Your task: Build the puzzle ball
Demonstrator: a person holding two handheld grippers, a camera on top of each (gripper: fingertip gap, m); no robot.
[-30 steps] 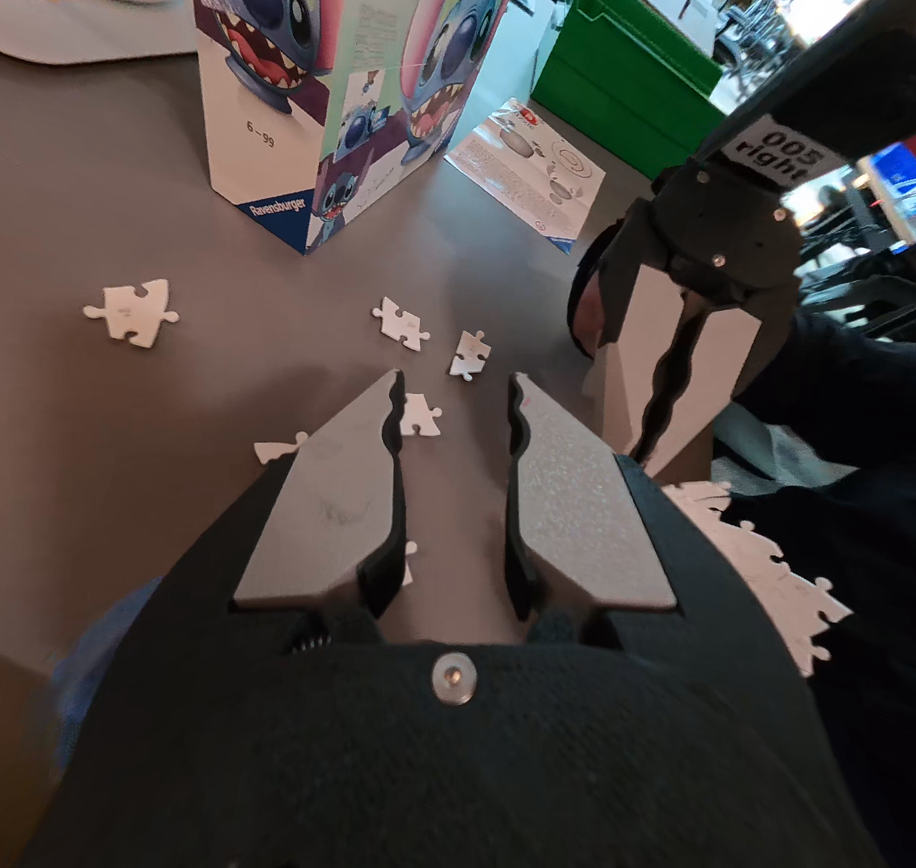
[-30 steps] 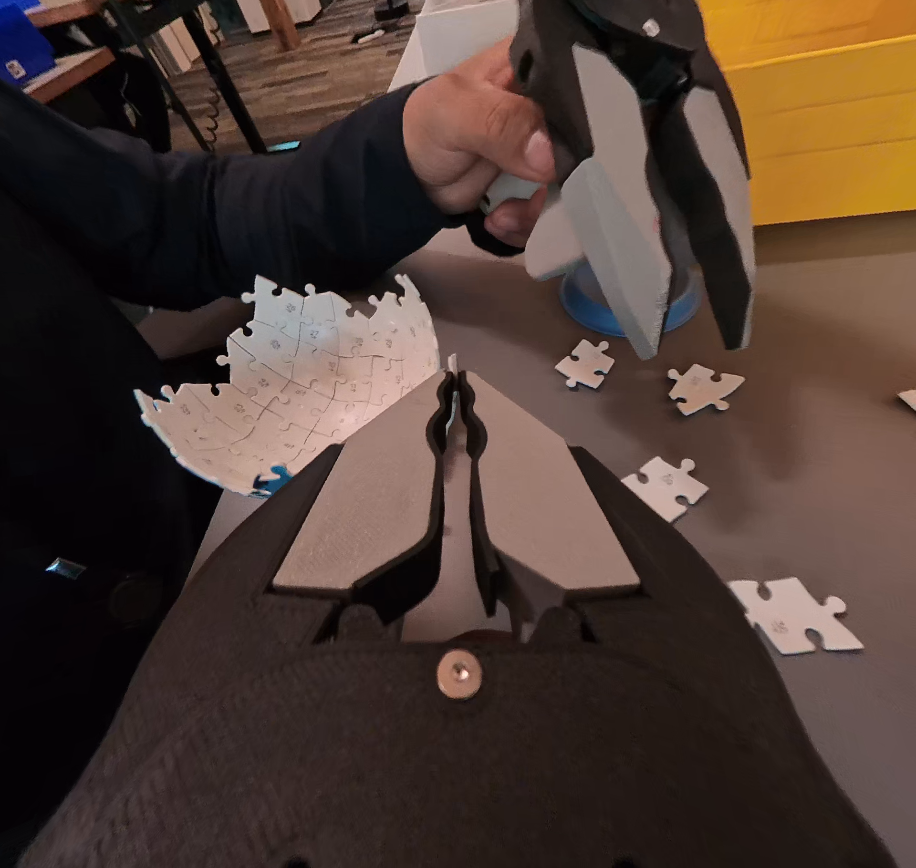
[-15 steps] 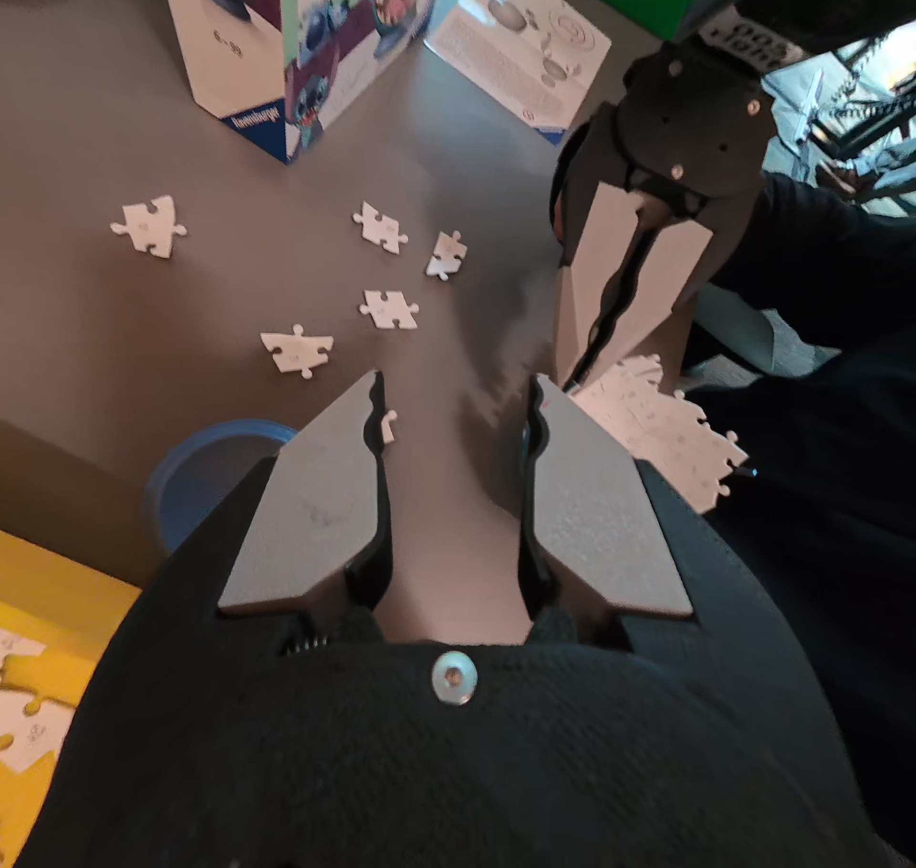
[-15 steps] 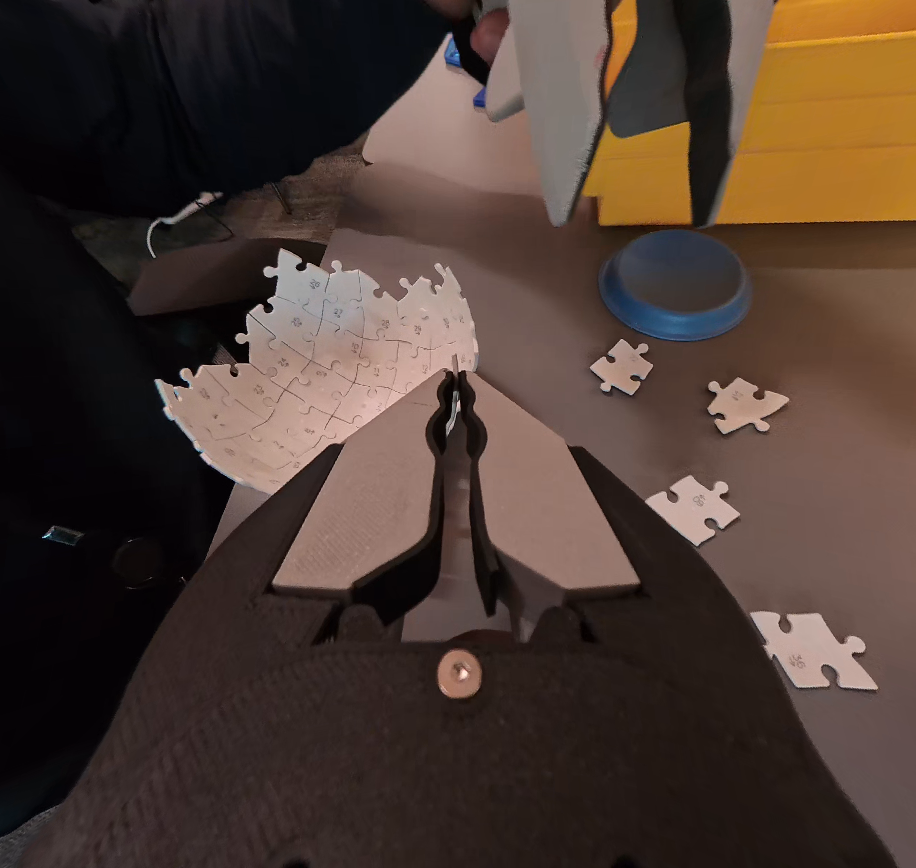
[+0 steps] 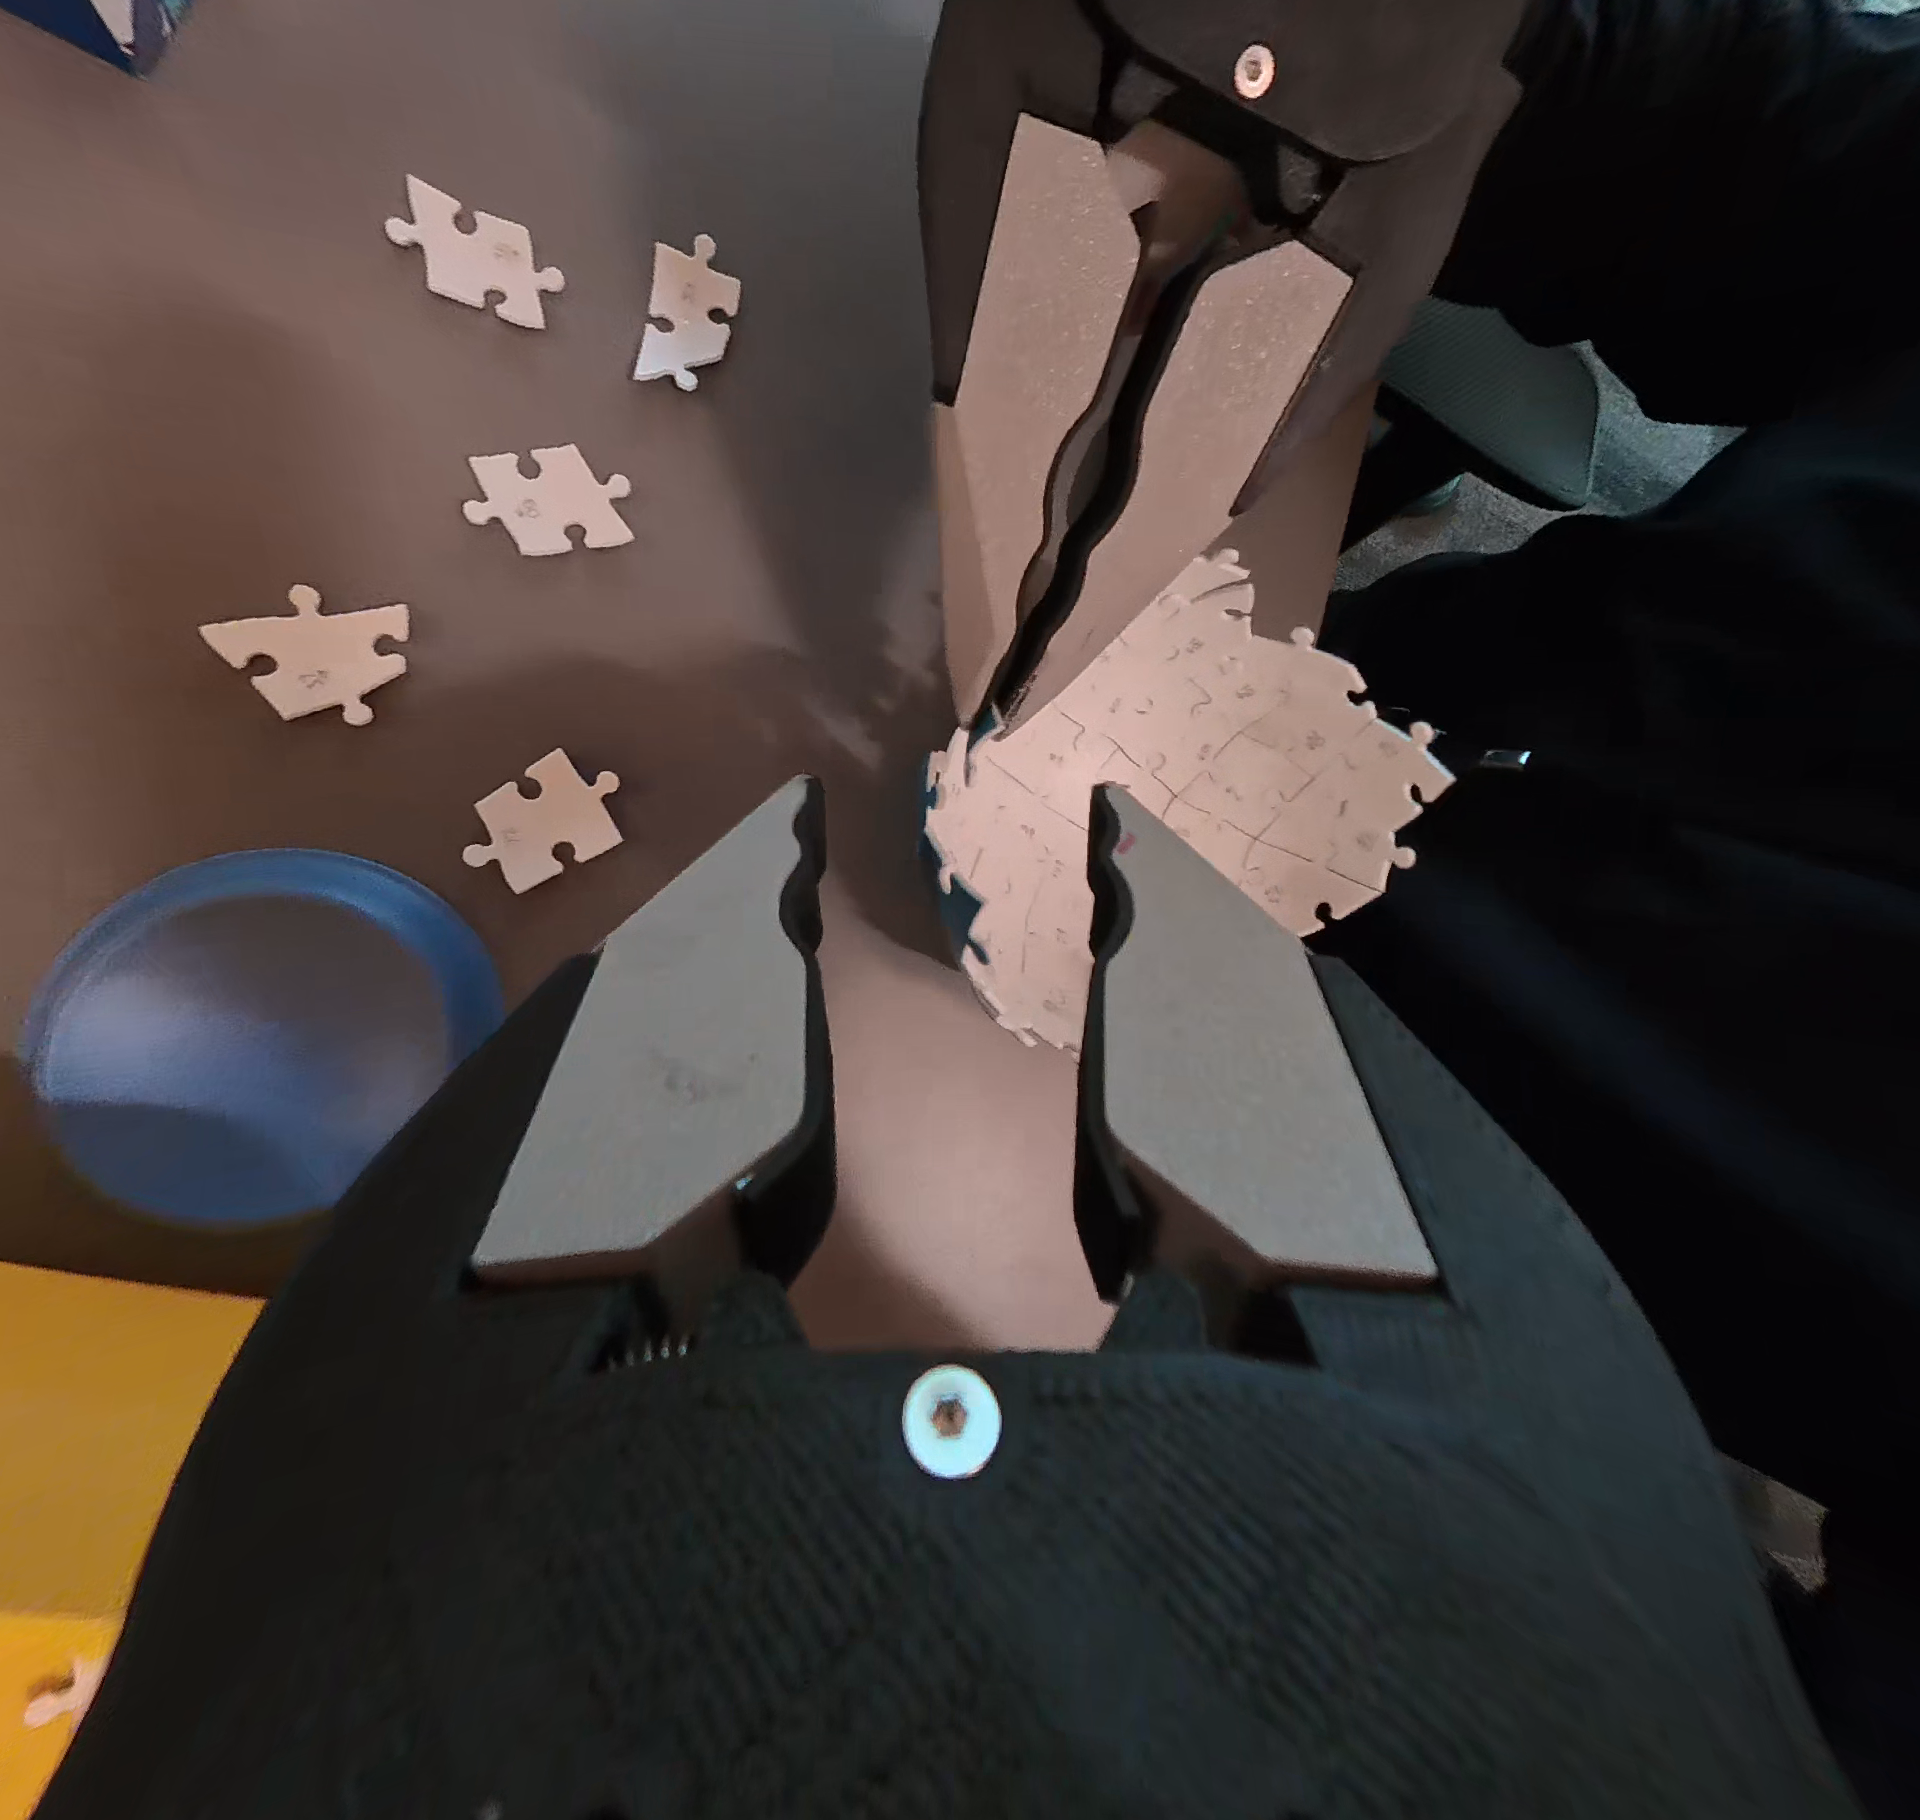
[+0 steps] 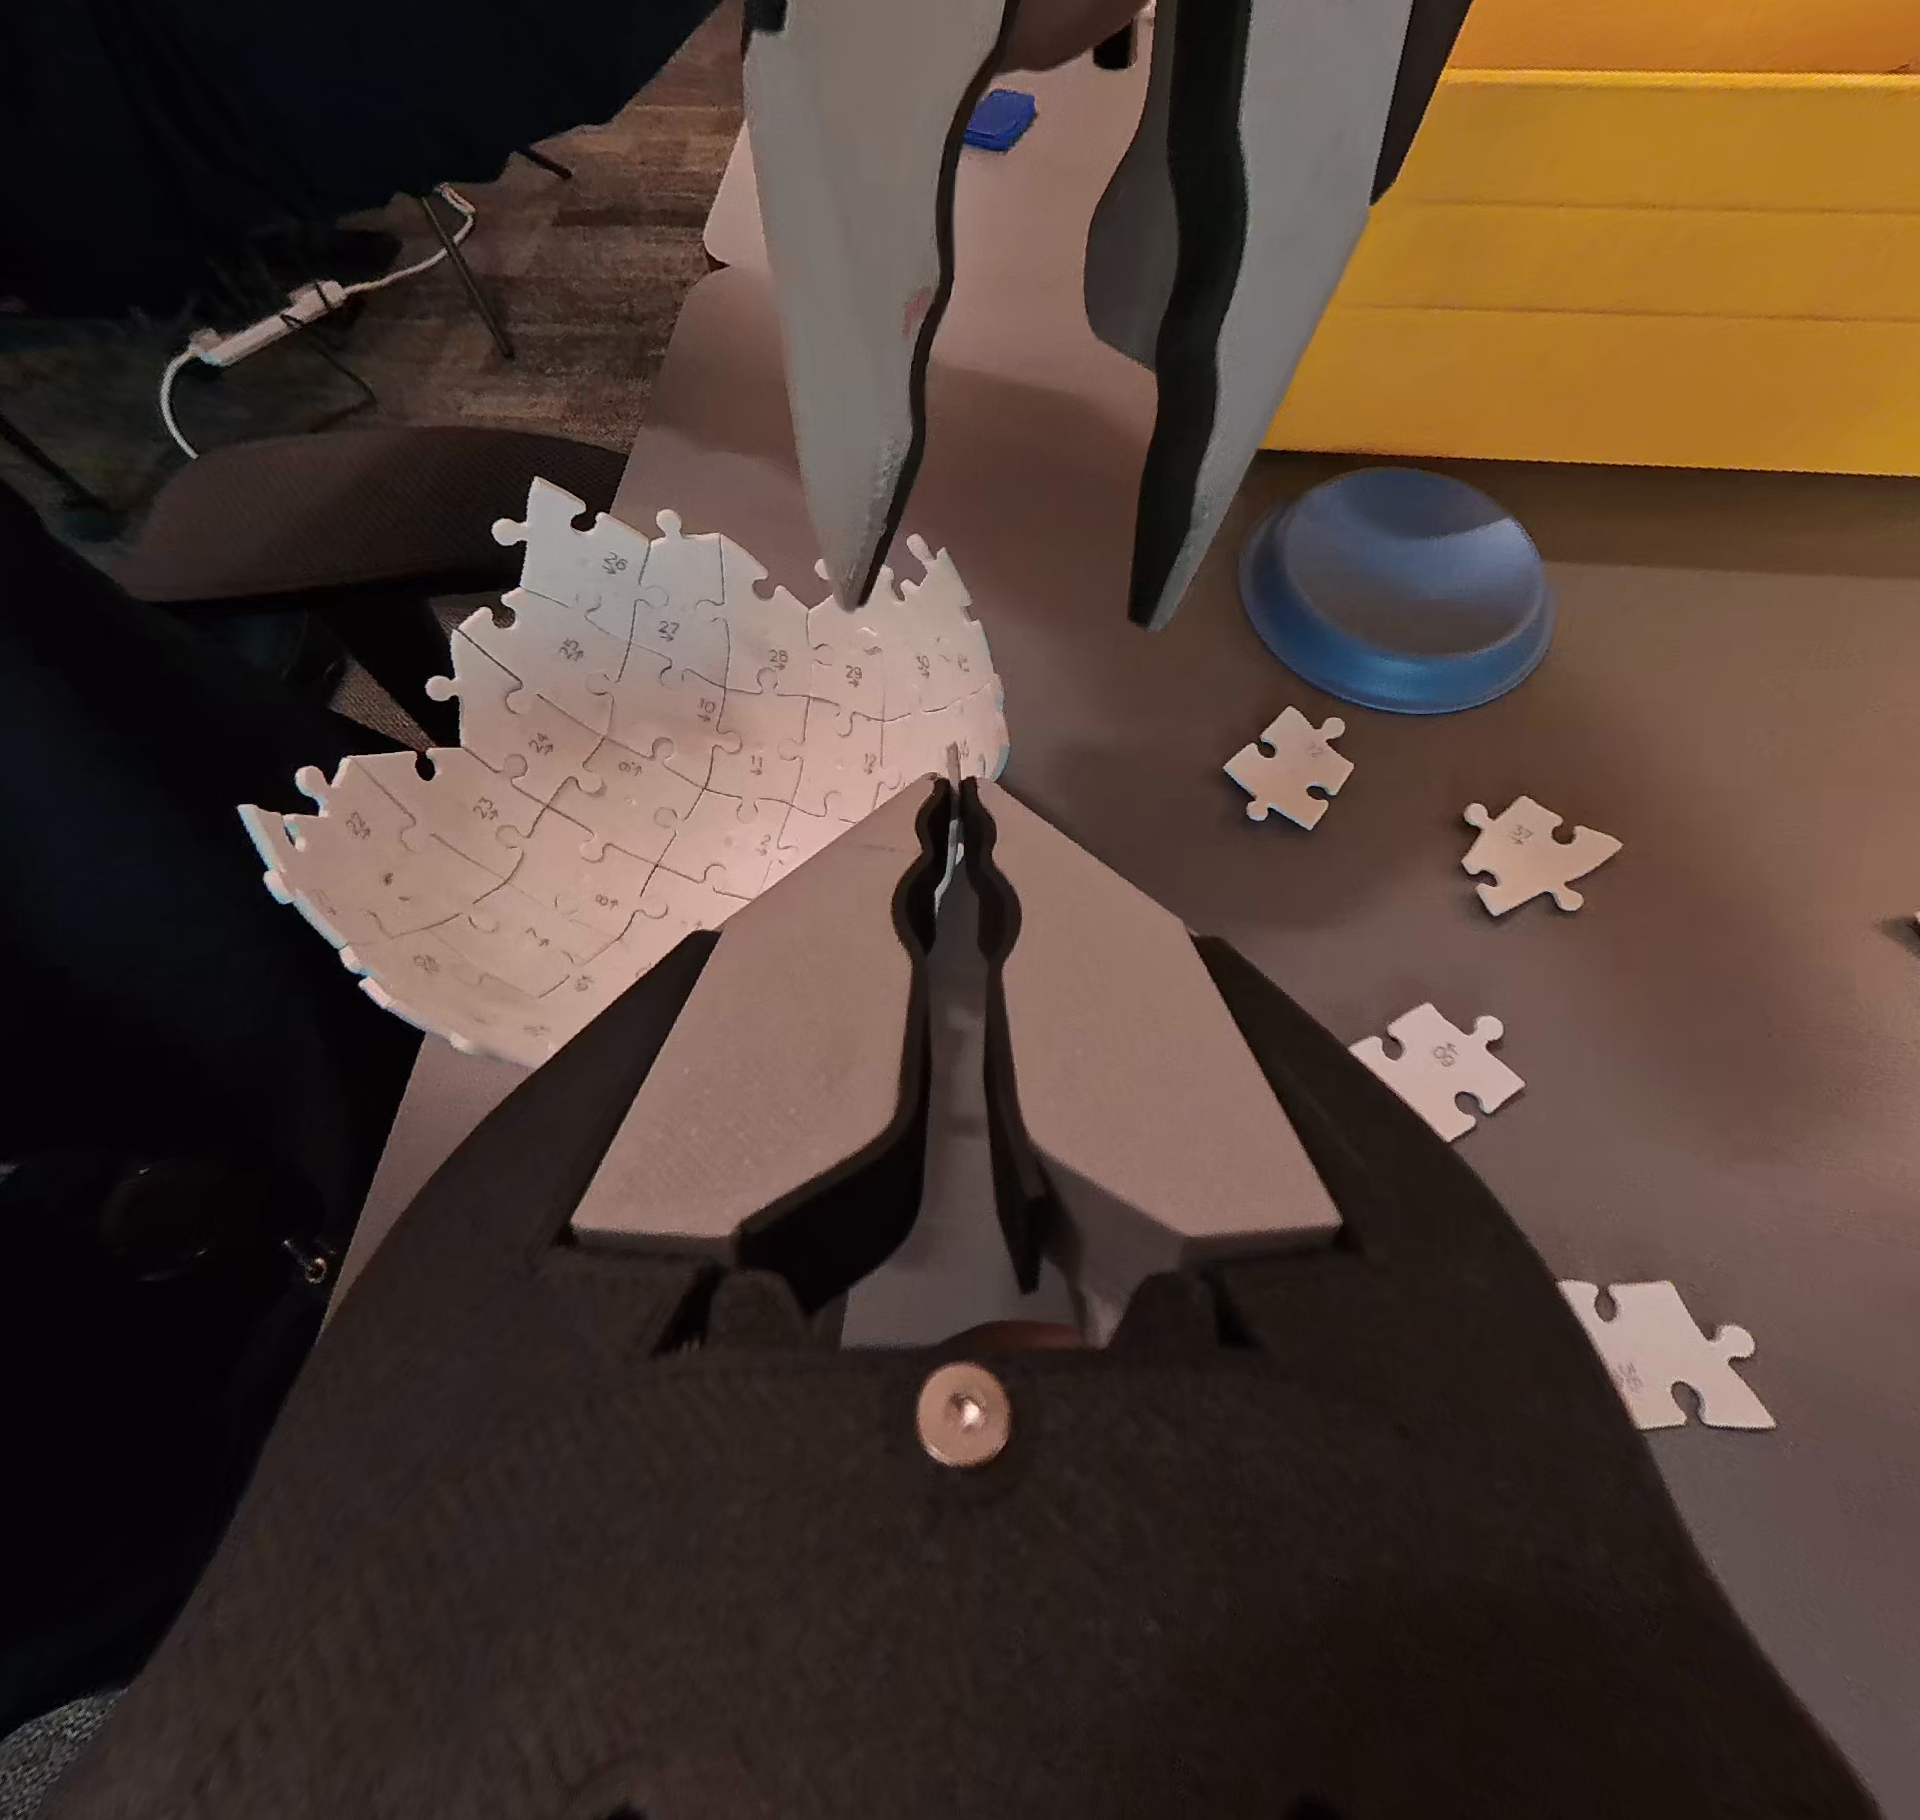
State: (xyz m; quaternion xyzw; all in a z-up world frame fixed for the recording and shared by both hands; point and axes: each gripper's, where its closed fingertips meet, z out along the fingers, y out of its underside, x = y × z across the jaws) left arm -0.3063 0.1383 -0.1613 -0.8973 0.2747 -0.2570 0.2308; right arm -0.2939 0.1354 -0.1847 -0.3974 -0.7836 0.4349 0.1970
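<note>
Curved white jigsaw shell, knobbed rim

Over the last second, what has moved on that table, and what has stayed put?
The open left claw swung away from the loose pieces and came down over the half-built ball, one finger at its rim. The right claw stayed shut on the ball's edge. The pieces and the blue stand did not move.

White curved puzzle shell ahead-left of the right gripper, loose white pieces to its right, blue dish and yellow bin beyond, on a grey-brown table.
</note>
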